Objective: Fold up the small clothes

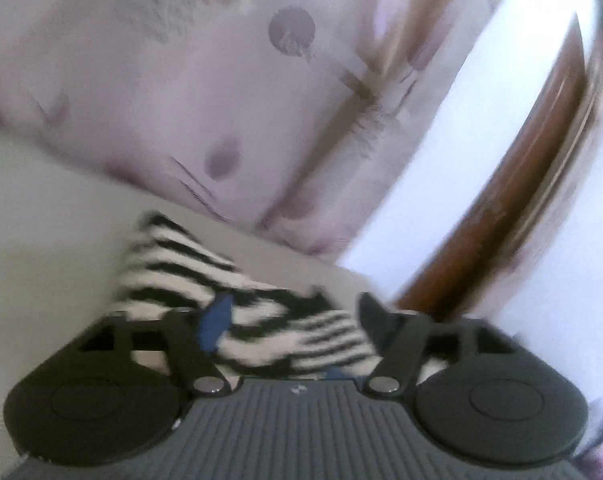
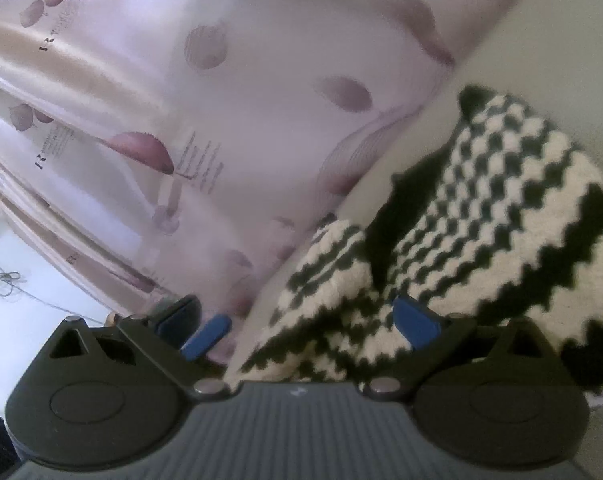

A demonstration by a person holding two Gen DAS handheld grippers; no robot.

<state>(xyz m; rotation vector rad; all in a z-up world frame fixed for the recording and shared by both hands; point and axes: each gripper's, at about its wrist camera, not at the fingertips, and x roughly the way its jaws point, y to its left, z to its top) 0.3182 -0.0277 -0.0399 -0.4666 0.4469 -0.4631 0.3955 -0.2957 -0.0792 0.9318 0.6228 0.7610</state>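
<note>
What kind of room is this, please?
Probably a room in a home, perhaps a bedroom: a leaf-printed curtain, a pale padded surface like a bed, and a black-and-white knitted garment lying on it.

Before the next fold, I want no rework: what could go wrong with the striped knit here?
The left gripper stands open over the black-and-white knit garment, so a loose fold may spring back. The right gripper is open too, with one finger past the white surface's edge by the curtain; it might catch that instead.
</note>
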